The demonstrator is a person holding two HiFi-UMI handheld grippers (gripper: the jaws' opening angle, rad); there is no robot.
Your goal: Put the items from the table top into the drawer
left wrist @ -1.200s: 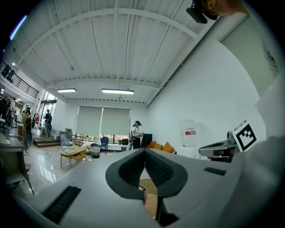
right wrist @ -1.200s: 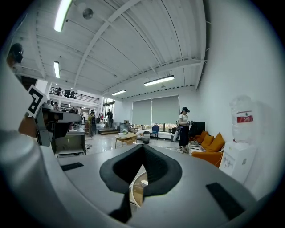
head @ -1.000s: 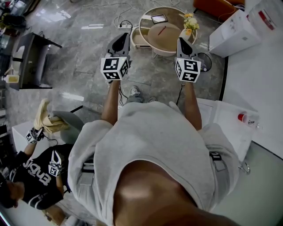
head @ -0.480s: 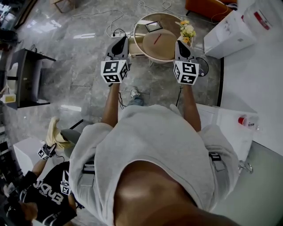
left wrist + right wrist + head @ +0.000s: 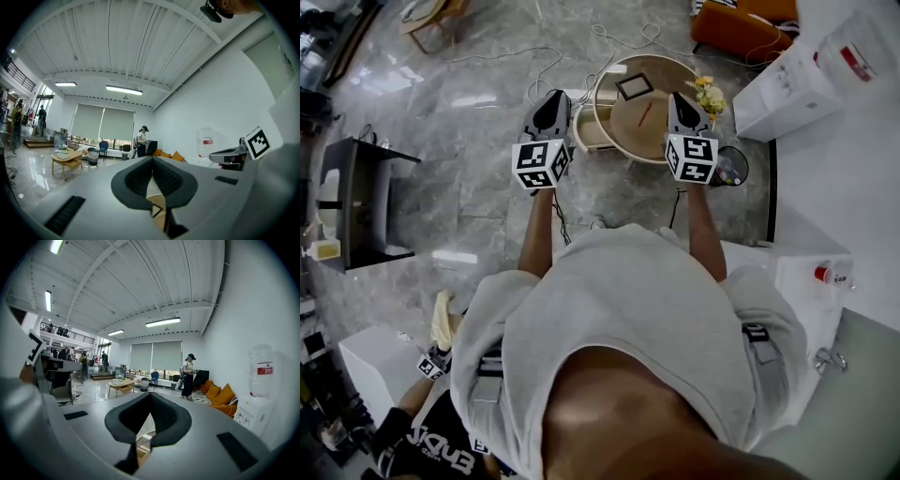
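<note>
A round wooden table [image 5: 623,117] stands on the marble floor ahead of me. On it lie a dark framed tablet [image 5: 635,86], a red pen [image 5: 645,112] and a bunch of yellow flowers [image 5: 709,94]. A pale drawer [image 5: 585,132] juts from its left side. My left gripper [image 5: 554,97] is held level over the floor just left of the table, jaws shut and empty [image 5: 152,161]. My right gripper [image 5: 681,97] hovers at the table's right rim, also shut on nothing [image 5: 150,397].
A white water dispenser [image 5: 787,75] and an orange sofa [image 5: 741,23] stand beyond the table, a black bin [image 5: 729,167] to its right. Cables [image 5: 581,47] trail over the floor. A black desk [image 5: 356,178] is at left, a white counter [image 5: 797,281] at right, another person [image 5: 431,441] behind me.
The whole view has shifted forward: the round table has come nearer and sits between the two grippers. Both grippers moved along level and stayed shut.
</note>
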